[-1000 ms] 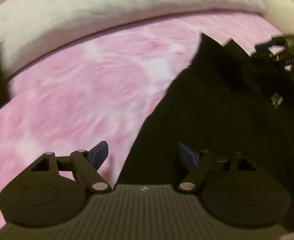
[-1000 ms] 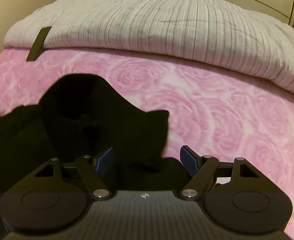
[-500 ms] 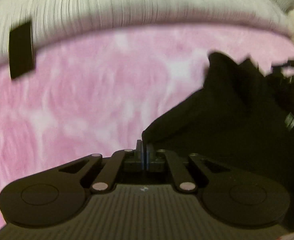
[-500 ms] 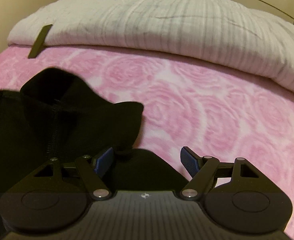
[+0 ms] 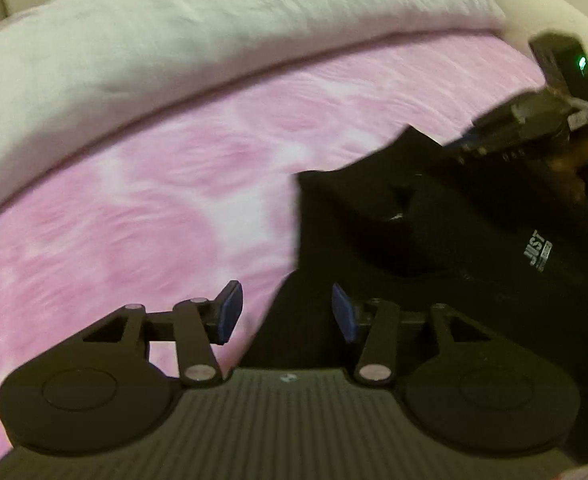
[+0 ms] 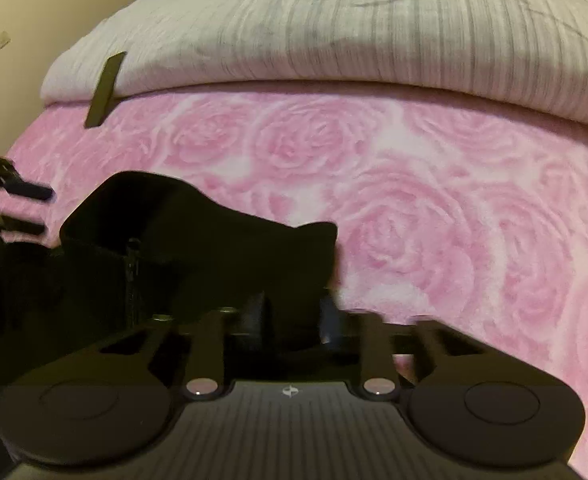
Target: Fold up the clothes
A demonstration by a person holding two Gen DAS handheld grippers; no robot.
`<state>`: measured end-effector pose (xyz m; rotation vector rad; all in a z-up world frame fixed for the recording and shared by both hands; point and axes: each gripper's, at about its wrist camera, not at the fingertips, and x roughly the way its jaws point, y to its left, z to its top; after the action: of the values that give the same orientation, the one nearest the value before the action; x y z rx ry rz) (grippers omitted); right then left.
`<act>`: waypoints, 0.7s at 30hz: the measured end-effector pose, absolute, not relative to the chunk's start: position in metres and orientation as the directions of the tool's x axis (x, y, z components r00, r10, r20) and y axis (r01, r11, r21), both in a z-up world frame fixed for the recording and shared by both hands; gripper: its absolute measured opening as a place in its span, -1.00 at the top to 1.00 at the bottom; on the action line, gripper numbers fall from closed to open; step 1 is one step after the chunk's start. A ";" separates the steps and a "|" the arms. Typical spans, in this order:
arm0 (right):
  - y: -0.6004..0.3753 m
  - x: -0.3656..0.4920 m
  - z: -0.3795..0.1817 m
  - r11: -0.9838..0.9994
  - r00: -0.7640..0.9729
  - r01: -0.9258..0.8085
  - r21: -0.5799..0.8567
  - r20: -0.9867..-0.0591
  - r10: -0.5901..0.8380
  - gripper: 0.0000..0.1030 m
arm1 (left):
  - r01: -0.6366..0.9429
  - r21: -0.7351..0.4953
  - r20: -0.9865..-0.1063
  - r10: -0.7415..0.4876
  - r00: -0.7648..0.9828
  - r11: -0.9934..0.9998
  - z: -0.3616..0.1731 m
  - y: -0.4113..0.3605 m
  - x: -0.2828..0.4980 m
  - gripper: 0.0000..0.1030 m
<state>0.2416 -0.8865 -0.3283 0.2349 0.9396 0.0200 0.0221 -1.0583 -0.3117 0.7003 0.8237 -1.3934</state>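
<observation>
Black fleece, the zip-neck jacket (image 6: 198, 240), lay on the rose-patterned pink blanket (image 6: 434, 220). If the right gripper (image 6: 290, 316) caught only one layer (its blurred jaws had just been closing on the collar-side fabric), the fold could slip. Since half a second earlier, the left gripper (image 5: 286, 312) had let go; its jaws had just been opening, pads clear of the edge between them.
</observation>
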 end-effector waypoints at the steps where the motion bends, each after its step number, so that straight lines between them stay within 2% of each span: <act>1: -0.887 0.244 -0.321 0.981 0.614 0.085 0.173 -0.785 0.085 0.88 | 0.996 -0.059 -0.832 -0.554 -0.015 0.061 -0.318 -1.068 0.019 0.14; 3: -0.889 0.251 -0.302 0.993 0.670 0.084 0.088 -0.742 0.009 1.00 | 0.994 -0.066 -0.827 -0.562 -0.004 0.089 -0.324 -1.082 0.015 0.08; 4: -0.893 0.255 -0.296 0.993 0.688 0.091 0.075 -0.725 -0.009 1.00 | 0.992 -0.067 -0.826 -0.564 0.007 0.110 -0.327 -1.087 0.014 0.04; 7: -0.905 0.268 -0.301 0.985 0.672 0.140 0.105 -0.741 -0.017 0.99 | 0.983 -0.070 -0.829 -0.558 0.035 0.167 -0.335 -1.101 0.012 0.06; 8: -0.906 0.268 -0.307 0.981 0.661 0.161 0.105 -0.749 -0.029 0.87 | 0.983 -0.069 -0.834 -0.551 0.036 0.168 -0.338 -1.105 0.012 0.07; 9: -0.908 0.265 -0.310 0.978 0.655 0.183 0.103 -0.754 -0.043 0.56 | 0.984 -0.061 -0.841 -0.540 0.038 0.165 -0.340 -1.109 0.011 0.13; 10: -0.910 0.259 -0.312 0.973 0.657 0.204 0.106 -0.752 -0.056 0.50 | 0.986 -0.056 -0.850 -0.525 0.035 0.156 -0.345 -1.112 0.011 0.22; 12: -0.911 0.241 -0.308 0.968 0.682 0.221 0.116 -0.728 -0.068 0.23 | 0.987 -0.041 -0.852 -0.522 0.046 0.153 -0.349 -1.115 0.010 0.22; 14: -0.911 0.224 -0.305 0.967 0.692 0.225 0.117 -0.718 -0.075 0.04 | 0.985 -0.022 -0.851 -0.520 0.072 0.172 -0.350 -1.119 0.009 0.17; 15: -0.911 0.216 -0.307 0.968 0.682 0.221 0.115 -0.728 -0.070 -0.02 | 0.982 -0.020 -0.852 -0.517 0.082 0.188 -0.352 -1.121 0.009 0.16; 17: -0.911 0.201 -0.315 0.975 0.645 0.201 0.096 -0.762 -0.058 -0.02 | 0.979 -0.009 -0.854 -0.511 0.099 0.204 -0.354 -1.124 0.007 0.14; 20: -0.922 0.181 -0.327 0.968 0.583 0.252 -0.012 -0.796 -0.161 -0.03 | 0.977 0.000 -0.854 -0.509 0.112 0.215 -0.350 -1.121 0.004 0.14; 21: -0.929 0.172 -0.328 0.959 0.580 0.283 -0.005 -0.796 -0.175 -0.13 | 0.975 0.002 -0.853 -0.508 0.118 0.222 -0.348 -1.118 0.004 0.15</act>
<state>0.1724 -0.9294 -0.3277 0.1275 0.9143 -0.2681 0.0040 -1.1182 -0.3478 0.6864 0.8560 -1.2195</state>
